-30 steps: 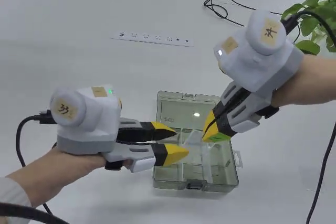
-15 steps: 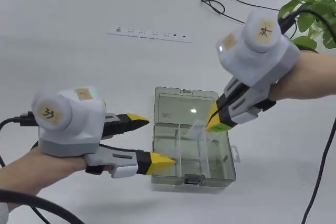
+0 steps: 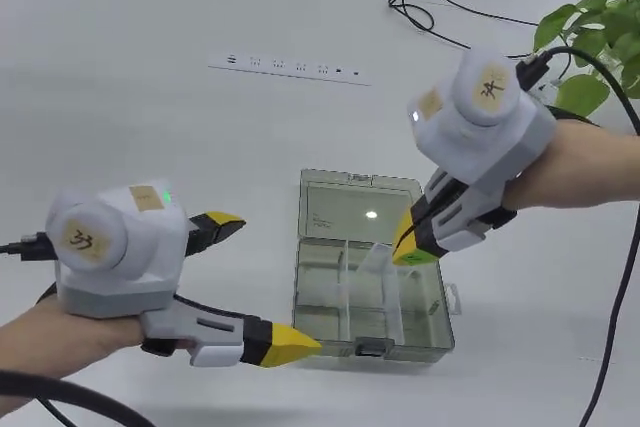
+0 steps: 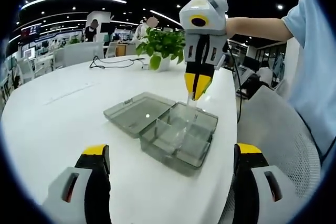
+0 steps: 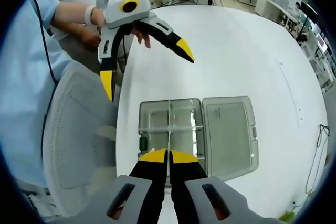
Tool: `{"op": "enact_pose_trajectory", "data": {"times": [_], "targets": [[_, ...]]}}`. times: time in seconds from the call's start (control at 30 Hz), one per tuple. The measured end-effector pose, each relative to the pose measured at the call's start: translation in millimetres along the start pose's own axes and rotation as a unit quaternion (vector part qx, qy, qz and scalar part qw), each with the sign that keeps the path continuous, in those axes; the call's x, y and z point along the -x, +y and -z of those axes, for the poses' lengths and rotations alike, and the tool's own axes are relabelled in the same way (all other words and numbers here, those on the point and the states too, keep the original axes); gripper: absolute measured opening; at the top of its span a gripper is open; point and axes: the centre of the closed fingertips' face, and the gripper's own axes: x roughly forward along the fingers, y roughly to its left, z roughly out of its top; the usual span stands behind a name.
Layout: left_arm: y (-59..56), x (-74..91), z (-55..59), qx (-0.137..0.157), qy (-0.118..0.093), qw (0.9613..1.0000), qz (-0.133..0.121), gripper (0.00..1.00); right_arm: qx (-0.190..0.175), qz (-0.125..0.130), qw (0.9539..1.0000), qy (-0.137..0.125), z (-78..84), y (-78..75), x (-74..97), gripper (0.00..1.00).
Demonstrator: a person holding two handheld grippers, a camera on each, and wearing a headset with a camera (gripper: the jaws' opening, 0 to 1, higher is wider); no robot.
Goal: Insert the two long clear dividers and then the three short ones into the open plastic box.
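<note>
Box [image 3: 400, 345] holds clear dividers [image 3: 346, 282]; right gripper [image 3: 407, 248] pinches one.

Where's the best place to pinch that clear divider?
Its top edge, from above, as the right gripper does: the divider is a thin flat sheet, so fingers pinch its faces, leaving its lower edge free for the plastic box.

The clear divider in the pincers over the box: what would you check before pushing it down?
1. Grip: right gripper shut on the clear divider: ok.
2. Lid of the box open and lying flat: ok.
3. Left gripper open, apart from the divider: ok.
4. Divider lined up with its place in the box: cannot tell, clear on clear.
5. Other dividers in the box fully seated: cannot tell.
</note>
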Motion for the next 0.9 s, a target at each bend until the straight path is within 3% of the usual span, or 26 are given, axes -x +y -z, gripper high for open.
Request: {"op": "enact_pose_trajectory", "data": {"times": [0.1, 0.3, 0.53, 0.9], "targets": [[-1.2, 2.3, -1.8, -0.017, -0.005, 0.9998, -0.001, 1.0, 0.001, 0.0, 1.0, 0.0, 0.4, -0.3, -1.6, 0.02], [0.9, 3.2, -0.7, -0.016, -0.006, 0.9998, -0.002, 0.99, 0.005, 0.001, 0.9999, 0.011, 2.7, 0.3, -7.3, 0.02], [0.6, 1.9, 6.9, 0.007, -0.008, 0.9999, -0.002, 0.95, 0.004, 0.001, 1.0, 0.005, -1.0, -1.2, -7.7, 0.02], [-7.0, -0.8, 12.3, 0.015, -0.006, 0.9999, 0.003, 0.94, 0.007, 0.003, 1.0, -0.002, -4.0, -2.3, -11.1, 0.02]]}}
